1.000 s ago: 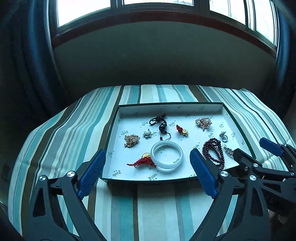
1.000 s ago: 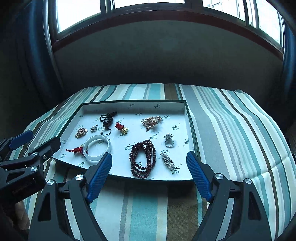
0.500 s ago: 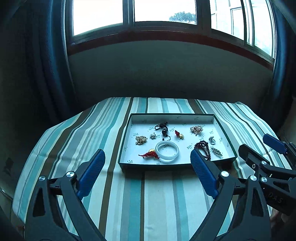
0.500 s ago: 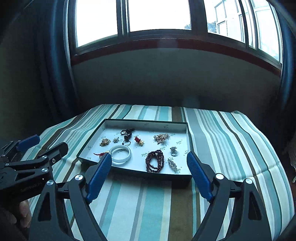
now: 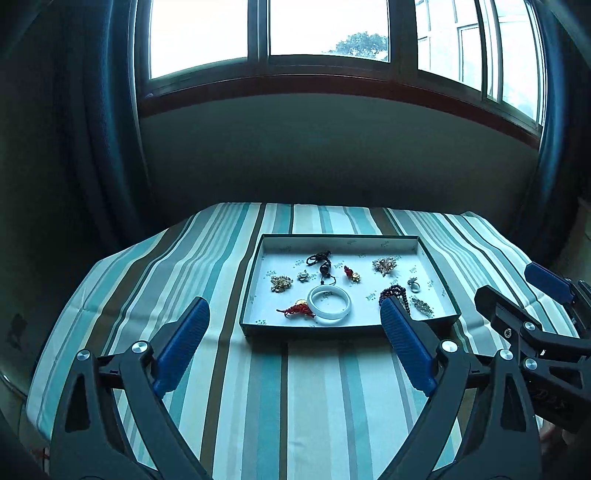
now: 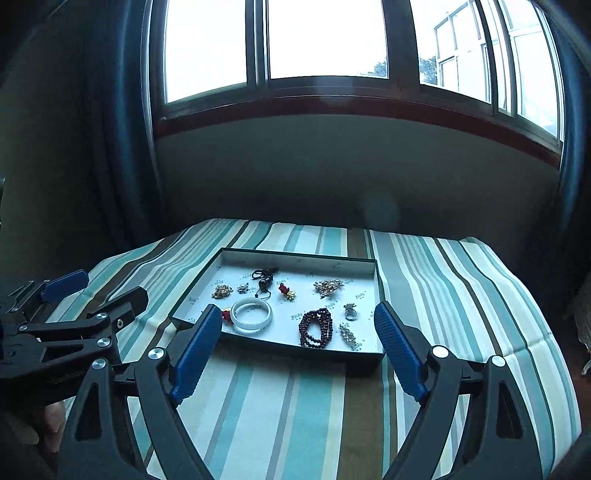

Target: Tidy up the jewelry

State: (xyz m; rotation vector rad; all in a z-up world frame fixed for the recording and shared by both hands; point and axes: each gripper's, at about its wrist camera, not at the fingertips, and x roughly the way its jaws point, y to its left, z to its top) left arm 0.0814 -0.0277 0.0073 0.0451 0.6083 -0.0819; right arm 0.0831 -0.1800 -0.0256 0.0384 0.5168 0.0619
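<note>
Grippers tilt downward over striped cloth (image 5: 258,387): left gripper (image 5: 293,334) and right gripper (image 6: 297,339) both gape wide, empty, short of the tray (image 5: 255,280). Inside lie a smooth white bangle (image 5: 328,305), dark red beads (image 6: 314,328), and a ring (image 6: 350,311).

A tray (image 5: 255,291) sat on a cloth-covered table (image 5: 236,369), towards its far side, before a wall below a window (image 5: 328,33). In the tray, a bangle (image 5: 328,305) lay near the front rim, a tassel charm (image 5: 297,309) touching its left side. Behind them, from left to right, lay a brooch (image 5: 281,283), a small flower pin (image 5: 303,275), a cord pendant (image 5: 322,261), a knot charm (image 5: 352,273) and a larger brooch (image 5: 384,265). To the right lay a bead strand (image 6: 316,328), a ring (image 6: 350,311) behind a hair clip (image 6: 347,334) at its right. Both grippers, left (image 5: 295,347) and right (image 6: 297,345), hung in front of the tray, side by side.
</note>
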